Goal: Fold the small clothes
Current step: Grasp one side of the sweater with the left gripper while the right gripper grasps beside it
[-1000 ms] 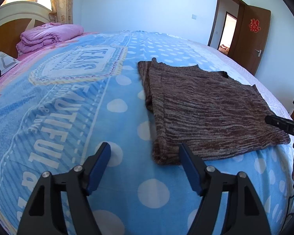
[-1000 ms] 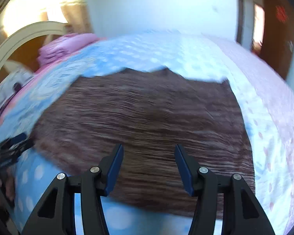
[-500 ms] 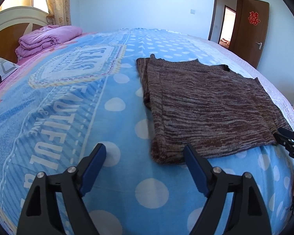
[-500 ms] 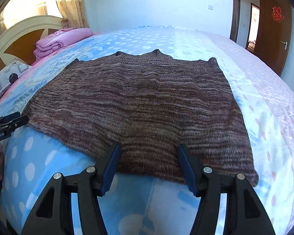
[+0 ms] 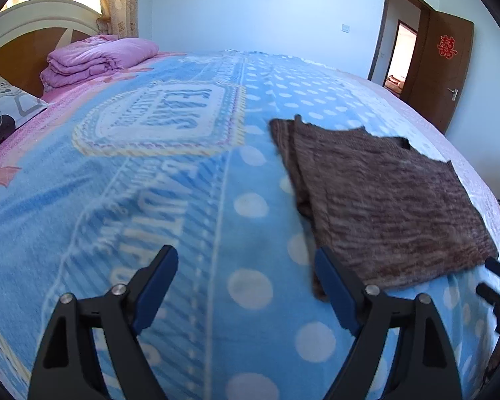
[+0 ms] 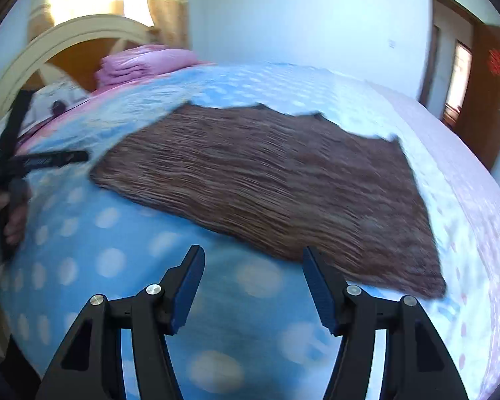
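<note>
The brown knit garment [image 5: 386, 200] lies folded flat on the blue dotted bedspread [image 5: 170, 200], right of centre in the left wrist view. The left tool [image 5: 246, 286] has just been opening; its jaws stand apart over bare bedspread, the right finger beside the garment's near corner. The right tool [image 6: 253, 283], jaws also apart and empty, sits before the near hem. A folded pink quilt [image 5: 96, 60] lies upper left.
</note>
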The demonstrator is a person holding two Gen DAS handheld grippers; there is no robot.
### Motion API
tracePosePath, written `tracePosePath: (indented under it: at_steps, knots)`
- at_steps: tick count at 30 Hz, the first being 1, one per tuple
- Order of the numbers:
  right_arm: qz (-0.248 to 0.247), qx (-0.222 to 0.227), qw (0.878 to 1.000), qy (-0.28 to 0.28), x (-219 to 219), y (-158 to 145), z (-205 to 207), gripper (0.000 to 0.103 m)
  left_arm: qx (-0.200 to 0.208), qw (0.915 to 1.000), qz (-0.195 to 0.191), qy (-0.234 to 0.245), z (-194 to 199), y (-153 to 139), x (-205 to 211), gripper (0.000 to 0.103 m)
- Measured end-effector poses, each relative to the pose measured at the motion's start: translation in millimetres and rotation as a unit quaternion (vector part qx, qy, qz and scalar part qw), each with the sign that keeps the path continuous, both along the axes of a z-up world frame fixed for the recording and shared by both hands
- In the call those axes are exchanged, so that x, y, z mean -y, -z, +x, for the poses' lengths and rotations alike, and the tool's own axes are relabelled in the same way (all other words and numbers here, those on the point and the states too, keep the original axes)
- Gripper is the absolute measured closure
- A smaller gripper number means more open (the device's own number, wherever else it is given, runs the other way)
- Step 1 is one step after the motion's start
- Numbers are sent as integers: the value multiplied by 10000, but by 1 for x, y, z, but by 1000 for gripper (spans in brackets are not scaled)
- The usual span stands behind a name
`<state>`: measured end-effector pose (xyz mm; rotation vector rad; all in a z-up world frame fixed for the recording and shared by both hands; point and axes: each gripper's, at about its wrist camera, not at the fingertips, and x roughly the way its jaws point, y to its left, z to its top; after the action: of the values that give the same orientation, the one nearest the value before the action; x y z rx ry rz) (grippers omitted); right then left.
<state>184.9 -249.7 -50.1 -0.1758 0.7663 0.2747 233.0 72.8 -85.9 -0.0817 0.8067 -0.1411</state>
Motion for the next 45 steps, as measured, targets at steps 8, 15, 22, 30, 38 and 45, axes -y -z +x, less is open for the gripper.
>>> tracePosePath:
  at_steps: [8, 15, 22, 30, 38, 45]
  knots:
    - [-577, 303, 9921, -1073, -91, -5, 7, 41, 2, 9988, -455, 165, 42, -24, 1, 16]
    - [-1314, 539, 9779, -1536, -161, 17, 16, 41, -506, 9920, -1046, 491, 91, 9, 18, 16]
    - [-1816, 741, 9667, -1647, -195, 35, 25, 41, -642, 9903, -922, 819, 119, 17, 40, 18]
    - [-1968, 754, 9645, -1589, -209, 40, 40, 41, -736, 9894, -415, 1179, 162, 20, 54, 26]
    - [-1957, 758, 9646, -1597, -210, 44, 46, 43, -659, 9870, -619, 1326, 176, 26, 58, 53]
    - [-1814, 662, 9650, -1776, -214, 44, 41, 74, -724, 9839, -917, 1353, 179, 28, 57, 88]
